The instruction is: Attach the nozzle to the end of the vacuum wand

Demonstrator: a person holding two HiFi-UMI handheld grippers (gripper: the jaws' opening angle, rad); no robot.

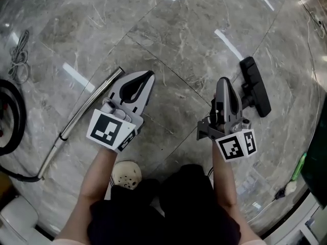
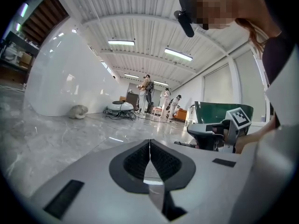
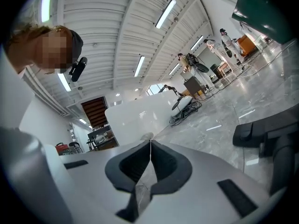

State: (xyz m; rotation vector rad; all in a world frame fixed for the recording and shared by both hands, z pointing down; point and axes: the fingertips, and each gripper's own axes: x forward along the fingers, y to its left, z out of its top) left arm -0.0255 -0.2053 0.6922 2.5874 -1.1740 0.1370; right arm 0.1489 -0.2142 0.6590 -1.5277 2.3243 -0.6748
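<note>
The grey marble floor [image 1: 168, 29] is shining under long ceiling lights [image 2: 120, 43]. A big white rounded wall [image 2: 70, 78] is curving nearby. People [image 2: 148, 90] are standing far back.

Grey marble floor [image 1: 168, 45], veined pale, streaked with white reflections. At two o'clock, black nozzle [image 1: 255, 86]; at nine, silver wand [image 1: 82, 114] and, farther out, black hose [image 1: 15, 116]. Light grey left gripper [image 1: 148, 75] and darker grey right gripper [image 1: 223, 80], black-lined at the jaws, each with a white cube [image 1: 108, 129] patterned in black squares.
</note>
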